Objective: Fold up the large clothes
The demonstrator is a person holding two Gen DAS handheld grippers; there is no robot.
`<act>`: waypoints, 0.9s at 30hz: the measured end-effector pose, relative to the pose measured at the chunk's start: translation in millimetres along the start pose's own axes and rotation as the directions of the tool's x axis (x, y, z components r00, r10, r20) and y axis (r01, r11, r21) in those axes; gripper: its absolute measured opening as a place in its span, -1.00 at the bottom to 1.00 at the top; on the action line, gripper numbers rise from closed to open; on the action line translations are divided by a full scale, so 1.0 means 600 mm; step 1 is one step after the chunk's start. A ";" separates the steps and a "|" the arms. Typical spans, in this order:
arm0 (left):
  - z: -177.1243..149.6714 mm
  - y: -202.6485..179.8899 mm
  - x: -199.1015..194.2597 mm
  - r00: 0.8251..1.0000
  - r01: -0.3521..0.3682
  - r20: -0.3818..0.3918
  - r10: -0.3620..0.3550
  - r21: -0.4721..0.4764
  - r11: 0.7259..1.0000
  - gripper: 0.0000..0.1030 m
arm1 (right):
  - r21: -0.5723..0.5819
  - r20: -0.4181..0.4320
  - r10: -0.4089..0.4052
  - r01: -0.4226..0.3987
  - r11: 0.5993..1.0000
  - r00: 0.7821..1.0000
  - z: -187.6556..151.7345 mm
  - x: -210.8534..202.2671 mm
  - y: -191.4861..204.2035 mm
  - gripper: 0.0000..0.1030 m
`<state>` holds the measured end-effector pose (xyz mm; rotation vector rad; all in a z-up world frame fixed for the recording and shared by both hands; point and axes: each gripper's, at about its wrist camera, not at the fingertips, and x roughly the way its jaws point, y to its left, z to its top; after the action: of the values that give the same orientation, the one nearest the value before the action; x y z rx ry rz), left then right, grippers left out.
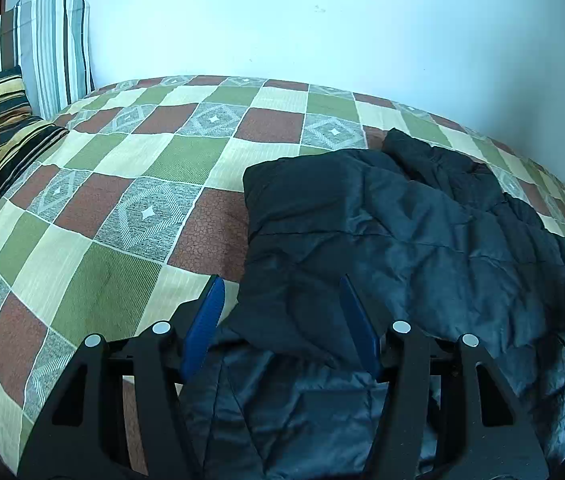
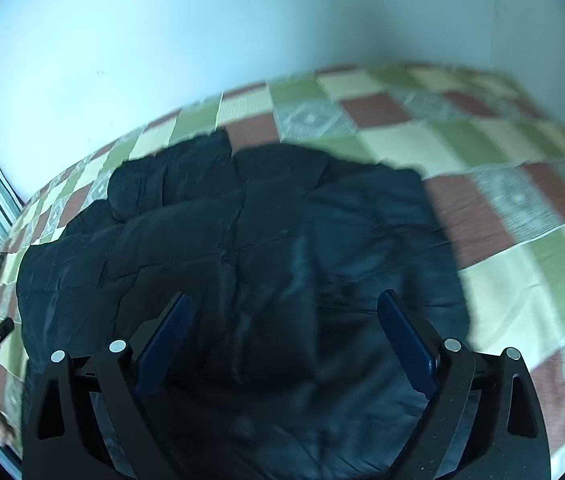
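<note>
The dark quilted jacket (image 1: 402, 232) lies bunched on the checked bed (image 1: 122, 208) under both grippers, left gripper (image 1: 280, 300) and right gripper (image 2: 284, 320) with jaws apart and empty; puffy, light and slick-looking (likely to spring back), it seems best pinched at a hem or seam edge.

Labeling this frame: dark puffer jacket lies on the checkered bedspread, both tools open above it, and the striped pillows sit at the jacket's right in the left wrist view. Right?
One thing is off: the striped pillows sit far left of the puffer jacket, not right, as the left wrist view shows. The rest holds: jacket on the checkered bedspread, left tool and right tool both open above it.
</note>
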<state>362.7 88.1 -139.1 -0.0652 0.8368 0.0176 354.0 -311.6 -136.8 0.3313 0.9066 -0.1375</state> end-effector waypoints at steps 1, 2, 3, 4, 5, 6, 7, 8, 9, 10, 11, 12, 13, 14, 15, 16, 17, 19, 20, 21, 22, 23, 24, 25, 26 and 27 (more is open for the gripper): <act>0.001 0.000 0.004 1.000 0.004 -0.001 -0.004 -0.001 1.000 0.15 | -0.008 -0.030 0.013 -0.013 1.000 0.999 0.000 0.014 0.005 0.20; 0.002 0.000 0.009 1.000 0.006 -0.001 -0.006 -0.001 1.000 0.15 | -0.020 -0.055 0.018 -0.019 1.000 0.998 -0.001 0.022 0.010 -0.25; 0.005 0.000 0.014 1.000 0.008 -0.001 -0.008 -0.001 1.000 0.16 | -0.031 -0.070 0.003 -0.005 1.000 0.998 -0.005 0.028 0.016 -0.35; 0.007 -0.002 0.019 1.000 0.009 -0.002 -0.009 0.003 1.000 0.16 | -0.044 -0.064 -0.003 0.000 0.999 0.998 -0.008 0.029 0.017 -0.52; 0.007 -0.003 0.024 1.000 0.006 -0.002 -0.006 0.008 1.000 0.17 | -0.049 -0.059 -0.004 0.001 0.999 0.998 -0.014 0.024 0.017 -0.64; 0.008 -0.005 0.031 1.000 -0.003 -0.005 0.003 0.015 1.000 0.17 | -0.046 -0.055 -0.002 0.000 0.999 0.998 -0.018 0.021 0.012 -0.66; 0.008 -0.005 0.037 1.000 -0.008 -0.008 0.008 0.018 1.000 0.17 | -0.036 -0.056 -0.002 0.000 0.999 0.998 -0.022 0.018 0.006 -0.70; 0.008 -0.006 0.043 1.000 -0.012 -0.012 0.012 0.021 1.000 0.17 | -0.027 -0.060 -0.002 0.001 1.000 0.998 -0.025 0.018 -0.001 -0.72; 0.007 -0.005 0.052 1.000 -0.016 -0.021 0.017 0.021 1.000 0.17 | -0.025 -0.065 -0.004 0.002 1.000 0.998 -0.028 0.019 -0.006 -0.73; 0.006 -0.004 0.062 0.999 -0.021 -0.033 0.021 0.019 1.000 0.17 | -0.025 -0.073 -0.010 0.008 1.000 0.997 -0.034 0.023 -0.011 -0.74; 0.005 -0.004 0.069 0.999 -0.023 -0.041 0.024 0.018 1.000 0.17 | -0.024 -0.079 -0.013 0.012 1.000 0.997 -0.038 0.027 -0.013 -0.74; 0.002 -0.004 0.080 0.998 -0.028 -0.055 0.029 0.022 0.999 0.17 | -0.018 -0.087 -0.013 0.012 1.000 0.996 -0.043 0.032 -0.016 -0.75; 0.001 -0.003 0.086 0.998 -0.029 -0.060 0.030 0.025 0.999 0.19 | -0.017 -0.094 -0.016 0.014 1.000 0.995 -0.047 0.039 -0.017 -0.75; -0.001 -0.004 0.092 0.997 -0.034 -0.062 0.036 0.031 0.999 0.22 | -0.023 -0.098 -0.021 0.019 1.000 0.995 -0.046 0.046 -0.017 -0.75; -0.004 -0.006 0.099 0.997 -0.045 -0.062 0.047 0.041 0.998 0.26 | -0.035 -0.098 -0.031 0.027 0.999 0.995 -0.048 0.053 -0.016 -0.75; -0.007 -0.007 0.105 0.996 -0.054 -0.066 0.057 0.054 0.997 0.32 | -0.045 -0.097 -0.038 0.034 0.998 0.995 -0.049 0.059 -0.015 -0.75; -0.009 -0.007 0.110 0.996 -0.056 -0.070 0.061 0.061 0.997 0.32 | -0.057 -0.094 -0.046 0.041 0.998 0.995 -0.052 0.064 -0.012 -0.75; -0.016 -0.003 0.126 0.995 -0.043 -0.089 0.048 0.057 0.997 0.35 | -0.058 -0.094 -0.046 0.040 0.997 0.995 -0.053 0.066 -0.012 -0.75; -0.017 -0.001 0.130 0.995 -0.039 -0.095 0.044 0.051 0.998 0.36 | -0.058 -0.100 -0.041 0.035 0.998 0.994 -0.051 0.067 -0.014 -0.76; -0.017 0.003 0.131 0.995 -0.031 -0.099 0.035 0.039 0.999 0.37 | -0.054 -0.103 -0.035 0.029 0.998 0.994 -0.049 0.066 -0.016 -0.76; -0.016 0.004 0.127 0.995 -0.030 -0.095 0.034 0.035 0.999 0.36 | -0.047 -0.104 -0.024 0.019 0.999 0.994 -0.048 0.063 -0.018 -0.75; -0.013 0.003 0.120 0.995 -0.036 -0.088 0.039 0.036 0.999 0.36 | -0.045 -0.100 -0.017 0.012 0.999 0.995 -0.047 0.059 -0.019 -0.70; -0.012 0.001 0.112 0.995 -0.044 -0.084 0.047 0.040 0.998 0.35 | -0.052 -0.095 -0.016 0.011 0.999 0.995 -0.045 0.050 -0.017 -0.68; -0.010 -0.001 0.101 0.995 -0.055 -0.076 0.058 0.042 0.998 0.34 | -0.066 -0.085 -0.037 0.031 0.997 0.996 -0.041 0.037 -0.012 -0.59; -0.007 -0.004 0.081 0.997 -0.055 -0.055 0.057 0.038 0.998 0.34 | -0.073 -0.069 -0.055 0.049 0.996 0.996 -0.040 0.025 -0.008 -0.51; -0.004 -0.007 0.065 0.999 -0.043 -0.031 0.044 0.032 0.999 0.34 | -0.079 -0.029 -0.060 0.058 0.995 0.998 -0.036 0.004 -0.001 -0.47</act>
<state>387.3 83.2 -169.1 -0.0176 0.8697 0.0444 339.0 -304.7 -151.4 0.2350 0.9503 -0.1511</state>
